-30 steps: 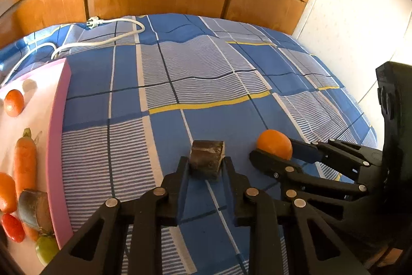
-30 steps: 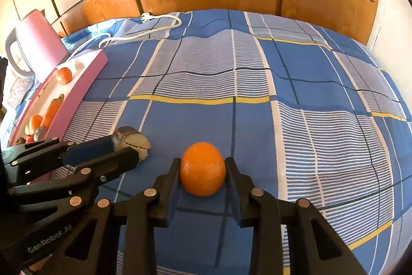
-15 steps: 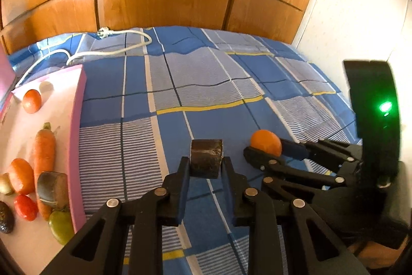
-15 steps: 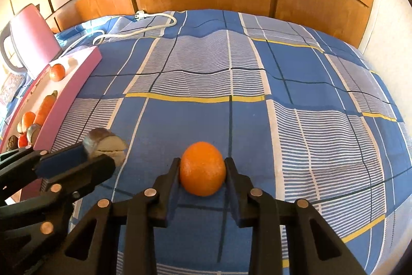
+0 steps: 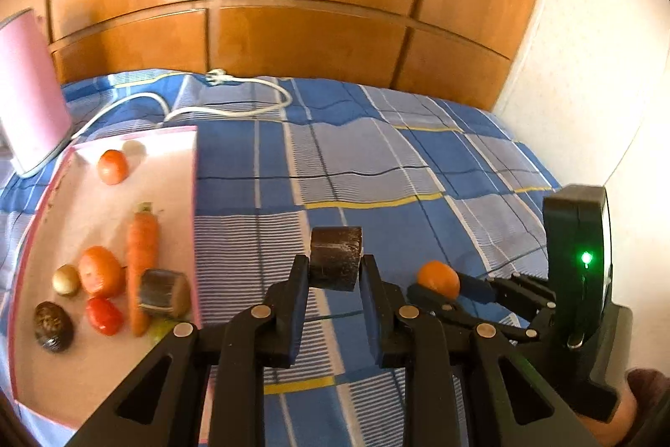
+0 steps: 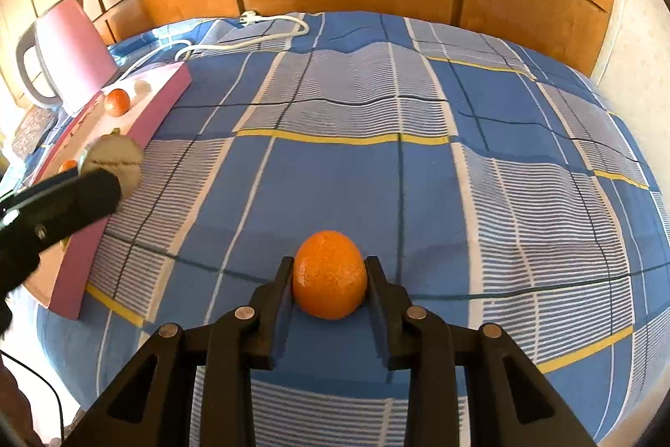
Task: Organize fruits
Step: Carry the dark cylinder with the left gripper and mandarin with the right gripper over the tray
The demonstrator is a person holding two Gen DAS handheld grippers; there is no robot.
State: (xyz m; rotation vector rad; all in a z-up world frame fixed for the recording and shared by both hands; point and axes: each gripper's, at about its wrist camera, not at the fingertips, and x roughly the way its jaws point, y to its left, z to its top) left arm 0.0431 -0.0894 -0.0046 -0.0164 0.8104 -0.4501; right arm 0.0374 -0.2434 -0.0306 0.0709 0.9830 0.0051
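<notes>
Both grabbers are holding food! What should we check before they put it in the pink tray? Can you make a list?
1. Left gripper shut on the dark cut piece: ok.
2. Right gripper shut on the orange: ok.
3. Pink tray in view, to the left: ok.
4. Bare room in the tray's middle, between the tomato and the carrot: ok.
5. Orange lifted clear of the blue checked cloth: cannot tell.
6. White cable off the path to the tray: ok.
</notes>
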